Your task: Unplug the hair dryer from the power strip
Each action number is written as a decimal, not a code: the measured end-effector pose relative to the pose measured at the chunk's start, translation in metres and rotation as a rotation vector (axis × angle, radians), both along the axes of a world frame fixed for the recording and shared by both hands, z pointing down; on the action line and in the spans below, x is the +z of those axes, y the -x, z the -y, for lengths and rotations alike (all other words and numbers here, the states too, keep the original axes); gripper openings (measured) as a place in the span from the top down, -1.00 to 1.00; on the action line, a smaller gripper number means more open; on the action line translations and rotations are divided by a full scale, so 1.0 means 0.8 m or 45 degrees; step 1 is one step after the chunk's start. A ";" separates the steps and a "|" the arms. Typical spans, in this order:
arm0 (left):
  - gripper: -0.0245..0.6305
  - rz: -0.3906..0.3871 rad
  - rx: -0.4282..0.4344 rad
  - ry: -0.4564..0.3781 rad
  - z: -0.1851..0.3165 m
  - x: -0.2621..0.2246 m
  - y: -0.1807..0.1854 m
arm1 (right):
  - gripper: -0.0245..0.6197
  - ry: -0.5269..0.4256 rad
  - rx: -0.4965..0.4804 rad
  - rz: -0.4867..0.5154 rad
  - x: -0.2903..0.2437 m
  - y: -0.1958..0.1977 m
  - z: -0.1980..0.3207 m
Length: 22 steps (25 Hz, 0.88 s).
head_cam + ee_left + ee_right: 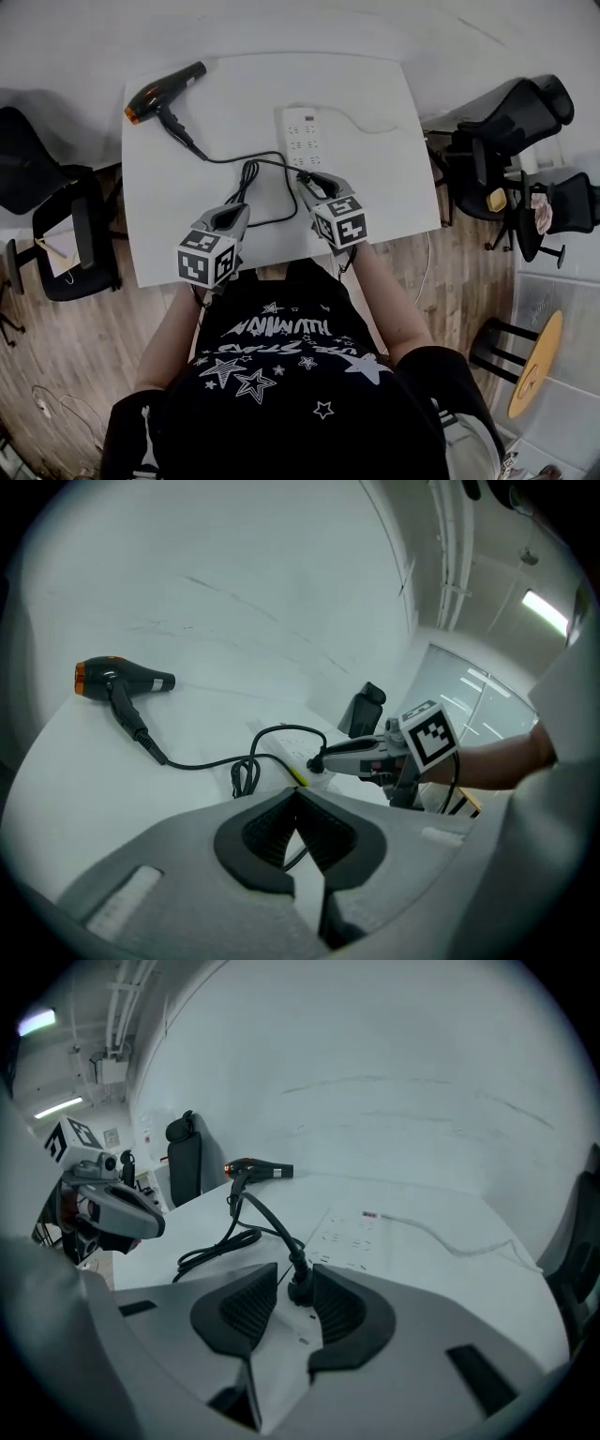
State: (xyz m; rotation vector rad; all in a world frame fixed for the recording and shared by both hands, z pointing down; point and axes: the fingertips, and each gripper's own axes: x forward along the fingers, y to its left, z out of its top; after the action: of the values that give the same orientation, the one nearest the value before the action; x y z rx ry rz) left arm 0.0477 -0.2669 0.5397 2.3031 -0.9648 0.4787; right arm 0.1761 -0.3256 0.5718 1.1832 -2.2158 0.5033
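Note:
A black hair dryer (164, 89) with an orange nozzle lies at the far left of the white table (375, 202). Its black cord (239, 159) runs in loops to a plug (299, 1290) that stands in the near end of the white power strip (302, 136). My right gripper (294, 1271) is open around that plug; a gap shows on the left pad's side. My left gripper (240, 210) hovers over the looped cord near the table's front edge. Its tips (298, 794) meet, with nothing gripped.
The strip's white lead (375, 127) trails to the right across the table. Black office chairs stand to the right (511, 122) and left (56, 234) of the table. A round yellow table (534, 366) sits at the lower right on the wooden floor.

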 end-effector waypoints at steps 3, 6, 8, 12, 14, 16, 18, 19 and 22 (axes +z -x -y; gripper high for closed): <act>0.91 0.024 -0.033 0.007 0.003 0.000 -0.008 | 0.66 0.003 -0.068 -0.017 0.006 0.003 0.012; 0.91 0.041 -0.044 0.021 0.003 0.005 -0.024 | 0.64 0.005 -0.151 -0.025 0.008 0.004 0.014; 0.91 0.053 -0.043 0.028 0.004 0.009 -0.038 | 0.64 0.010 -0.198 -0.027 0.009 0.006 0.014; 0.91 0.069 -0.034 0.031 0.009 0.019 -0.070 | 0.63 -0.013 -0.285 -0.070 0.011 0.007 0.013; 0.91 0.072 -0.032 0.036 0.015 0.024 -0.087 | 0.62 0.004 -0.315 -0.060 0.011 0.008 0.013; 0.91 0.072 -0.030 0.043 0.022 0.030 -0.101 | 0.55 0.045 -0.331 -0.013 0.010 0.010 0.012; 0.91 0.078 -0.025 0.049 0.028 0.036 -0.113 | 0.56 0.054 -0.348 -0.011 0.012 0.010 0.014; 0.91 0.083 -0.018 0.049 0.030 0.038 -0.119 | 0.59 0.048 -0.357 -0.028 0.013 0.009 0.015; 0.91 0.092 0.012 0.045 0.035 0.044 -0.135 | 0.66 0.038 -0.388 -0.046 0.015 0.008 0.017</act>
State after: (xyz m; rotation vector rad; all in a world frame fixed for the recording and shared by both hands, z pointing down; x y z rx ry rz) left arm 0.1559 -0.2952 0.5746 2.2730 -0.9725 0.5822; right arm 0.1696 -0.3388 0.5835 0.8119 -2.2941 0.3841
